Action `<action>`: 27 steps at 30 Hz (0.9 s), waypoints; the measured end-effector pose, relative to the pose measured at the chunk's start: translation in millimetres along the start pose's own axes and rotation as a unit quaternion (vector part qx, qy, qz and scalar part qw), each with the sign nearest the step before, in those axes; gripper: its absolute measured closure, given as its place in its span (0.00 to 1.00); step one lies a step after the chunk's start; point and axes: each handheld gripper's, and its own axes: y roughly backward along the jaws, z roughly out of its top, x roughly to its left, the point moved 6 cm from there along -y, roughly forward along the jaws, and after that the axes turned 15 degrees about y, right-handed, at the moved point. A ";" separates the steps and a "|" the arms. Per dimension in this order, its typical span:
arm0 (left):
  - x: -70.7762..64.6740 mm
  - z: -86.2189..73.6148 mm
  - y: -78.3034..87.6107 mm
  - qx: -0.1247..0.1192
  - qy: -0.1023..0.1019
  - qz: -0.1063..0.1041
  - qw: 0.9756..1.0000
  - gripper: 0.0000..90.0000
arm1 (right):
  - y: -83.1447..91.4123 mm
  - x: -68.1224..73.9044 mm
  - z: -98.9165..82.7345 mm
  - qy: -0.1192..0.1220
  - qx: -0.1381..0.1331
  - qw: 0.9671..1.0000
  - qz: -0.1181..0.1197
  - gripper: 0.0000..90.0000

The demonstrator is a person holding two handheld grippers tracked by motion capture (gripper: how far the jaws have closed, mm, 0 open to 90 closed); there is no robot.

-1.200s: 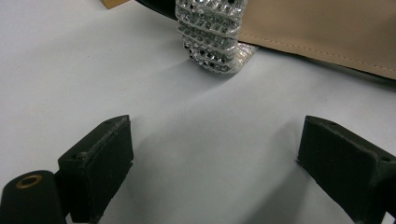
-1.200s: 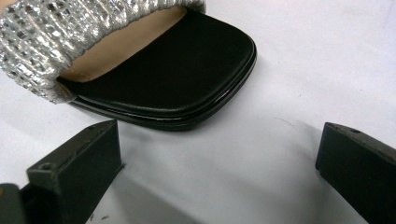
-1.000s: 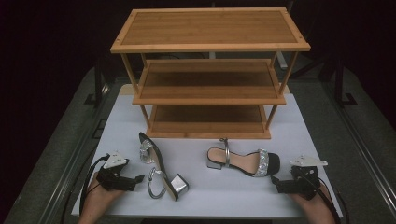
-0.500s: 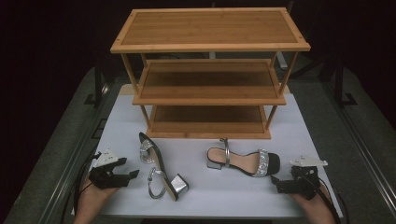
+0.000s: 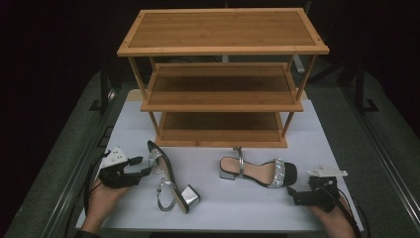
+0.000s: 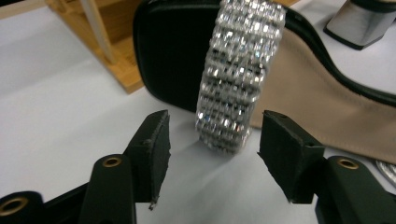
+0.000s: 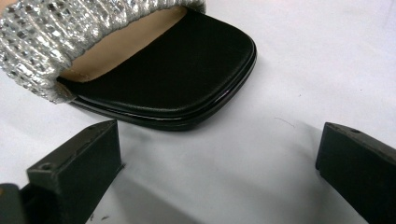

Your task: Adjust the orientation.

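Two black sandals with sparkling silver rhinestone straps and silver block heels lie on the white table in front of a three-tier bamboo shoe rack [image 5: 223,79], which stands toward the far edge. The left sandal [image 5: 171,181] lies tipped on its side near the table's left edge, its toe pointing toward the rack's front left leg and its heel toward the near edge. The right sandal [image 5: 257,171] rests flat on its sole nearer the middle, heel to the left and toe pointing at the right edge.

The left gripper [image 5: 140,166], held in the person's left hand [image 5: 101,196] by the near left corner, is at the left sandal's toe end. In the left gripper view its jaws have just been closing and stand part-way in, with the left sandal's rhinestone toe strap [image 6: 238,74] rising between them; a clear gap remains on either side of the strap, so the pads are not pressing it.

The right gripper [image 5: 292,194], in the right hand [image 5: 332,215] near the right corner of the near edge, rests on the table with its jaws spread wide. In the right gripper view nothing lies between them, and the right sandal's black toe sits just beyond the tips.
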 end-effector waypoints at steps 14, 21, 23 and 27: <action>-6.7 10.5 -12.0 -0.004 -0.028 -0.008 1.000 0.68 | 0.1 0.1 -0.1 0.000 0.000 1.000 0.000 0.00; -8.2 14.3 -14.6 -0.002 -0.032 -0.007 0.999 0.70 | 0.1 0.0 0.0 0.000 0.000 1.000 0.000 0.00; -9.0 16.8 -15.6 -0.004 -0.032 -0.007 0.999 0.71 | 0.1 0.0 0.0 0.000 0.000 1.000 0.000 0.00; -10.6 22.4 -19.7 -0.003 -0.032 -0.008 0.999 0.72 | 0.1 0.0 -0.1 0.000 0.000 1.000 0.000 0.00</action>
